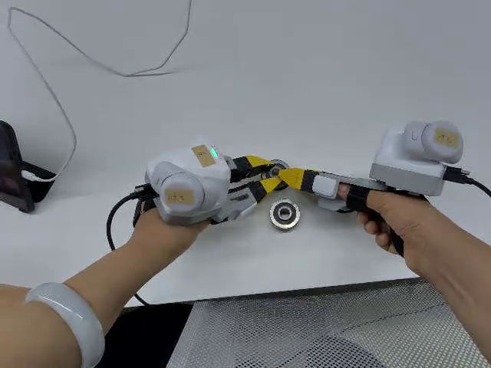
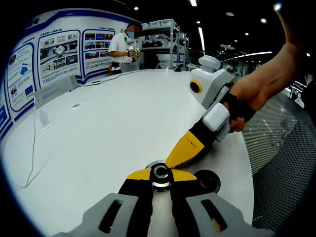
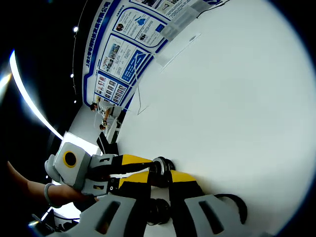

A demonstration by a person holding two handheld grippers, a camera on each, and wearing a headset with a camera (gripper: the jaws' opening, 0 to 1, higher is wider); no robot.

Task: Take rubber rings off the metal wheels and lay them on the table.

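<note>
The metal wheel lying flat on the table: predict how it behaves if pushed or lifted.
The metal wheel lies flat, so a push would probably slide it, not roll it. Being metal, it is likely rigid and heavy for its size. Its dark outer band may grip.

I log a thin grey cable (image 1: 130, 74) looping across the far left of the scene and dropping toward a dark device (image 1: 11, 170) at the left edge, where a white plug (image 1: 29, 175) sits against its base. A grey mesh surface (image 1: 307, 330) runs along the near edge, right of centre. In the left gripper view I note blue-framed display boards (image 2: 54, 54) on the far wall and a clear stand (image 2: 47, 101) in front of them. A person (image 2: 121, 44) stands beside white shelving (image 2: 168, 39), with strip ceiling lights (image 2: 201, 35) overhead. The board text is too small to read.
</note>
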